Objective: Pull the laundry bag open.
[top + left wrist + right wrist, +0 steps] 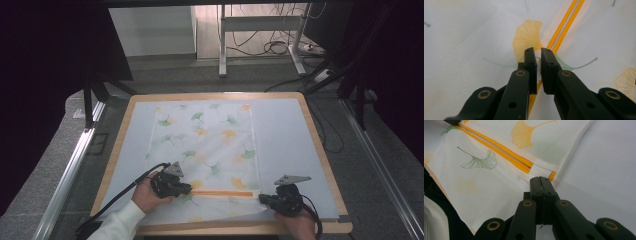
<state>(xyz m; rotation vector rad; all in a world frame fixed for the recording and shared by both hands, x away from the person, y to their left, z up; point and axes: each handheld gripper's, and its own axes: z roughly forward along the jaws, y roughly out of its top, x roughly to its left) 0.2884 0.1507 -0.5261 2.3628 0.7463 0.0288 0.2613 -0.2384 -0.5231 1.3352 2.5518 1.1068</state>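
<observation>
The left gripper (186, 188) is clenched at the zipper (221, 193) of the mesh bag (207, 145) lying near the table's (320, 150) front edge; keep the pull straight along it. The right gripper (263, 198) pinches the bag's corner, holding it taut

Wooden-rimmed table (320, 150); behind it, a desk frame (260, 30) and floor cables (280, 47).

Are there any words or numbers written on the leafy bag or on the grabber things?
None: the mesh bag carries just green and yellow ginkgo leaf prints and an orange zipper, with no letters or numbers. The left gripper and the right gripper are plain black, with no label to read.
</observation>
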